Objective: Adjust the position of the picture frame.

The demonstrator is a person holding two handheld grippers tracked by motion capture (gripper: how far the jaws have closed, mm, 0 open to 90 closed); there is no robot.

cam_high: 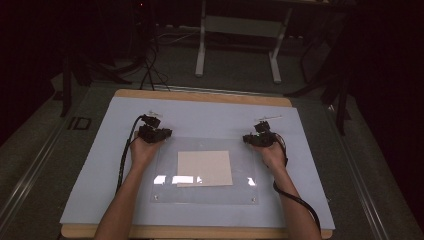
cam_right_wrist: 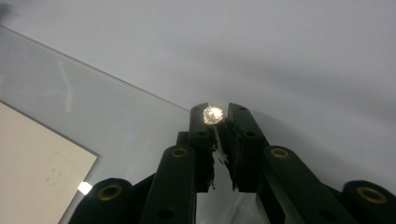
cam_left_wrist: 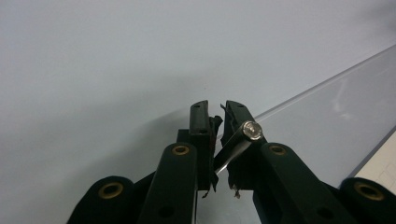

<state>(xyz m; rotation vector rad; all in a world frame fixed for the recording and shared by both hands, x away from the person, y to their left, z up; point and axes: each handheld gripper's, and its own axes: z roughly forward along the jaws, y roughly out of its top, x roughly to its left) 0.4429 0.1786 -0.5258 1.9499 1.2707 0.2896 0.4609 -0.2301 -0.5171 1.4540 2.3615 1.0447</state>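
Holding grippers over the clear sheet's (cam_high: 205, 197) far corners from above, left gripper (cam_left_wrist: 215, 112) clamped on a screw (cam_left_wrist: 251, 130), right gripper (cam_right_wrist: 215, 112) clamped on a second screw (cam_right_wrist: 213, 114), likely seating corner fasteners, next needing careful lowering into holes.

Each hand-held gripper (cam_high: 154, 133) is black, with brass-ringed holes along its jaws. A black cable (cam_high: 123, 155) trails from each. Both forearms are bare, without sleeves.
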